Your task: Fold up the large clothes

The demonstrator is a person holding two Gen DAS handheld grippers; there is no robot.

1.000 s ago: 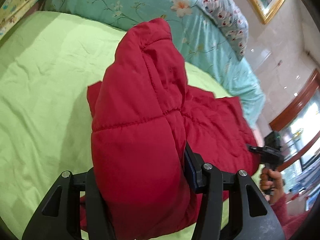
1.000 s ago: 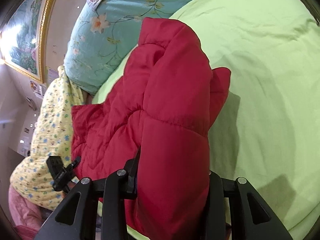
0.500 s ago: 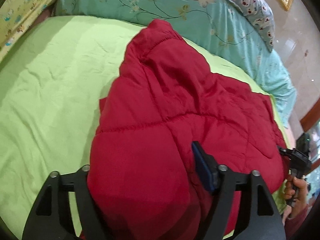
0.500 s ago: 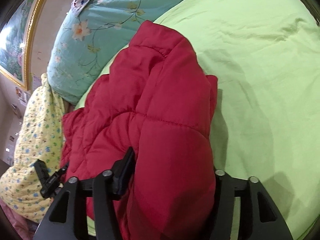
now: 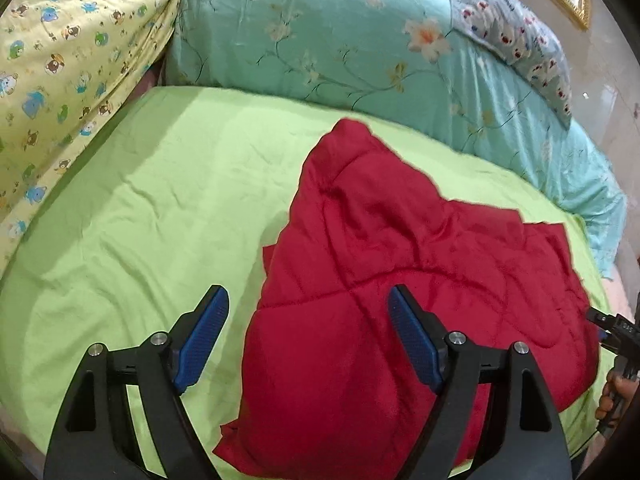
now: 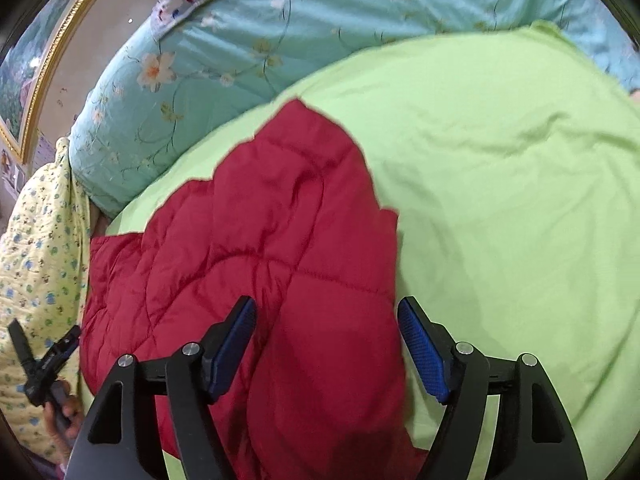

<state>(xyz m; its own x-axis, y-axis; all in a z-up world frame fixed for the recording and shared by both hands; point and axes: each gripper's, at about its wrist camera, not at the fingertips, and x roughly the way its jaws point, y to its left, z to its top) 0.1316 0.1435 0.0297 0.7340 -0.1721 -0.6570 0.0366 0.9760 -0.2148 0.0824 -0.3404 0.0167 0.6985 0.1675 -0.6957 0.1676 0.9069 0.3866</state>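
Observation:
A red quilted padded garment (image 5: 400, 280) lies folded over on the light green bed sheet (image 5: 140, 220). My left gripper (image 5: 308, 328) is open above its near left edge, its blue pads (image 5: 200, 340) apart and holding nothing. In the right wrist view the same garment (image 6: 260, 240) lies on the sheet (image 6: 500, 180). My right gripper (image 6: 326, 344) is open over its near right edge, blue pads (image 6: 424, 348) apart. Each gripper also shows small in the other's view, at the right edge (image 5: 616, 332) and at the left edge (image 6: 44, 364).
A teal floral duvet (image 5: 340, 40) is piled along the far side of the bed. A yellow patterned quilt (image 5: 60, 60) lies at the left. A white printed pillow (image 5: 516, 36) sits on the duvet. A gold picture frame (image 6: 44, 76) hangs on the wall.
Both grippers lowered the lifted garment onto the bed, then opened and let it go. It now lies flat, no longer gripped.

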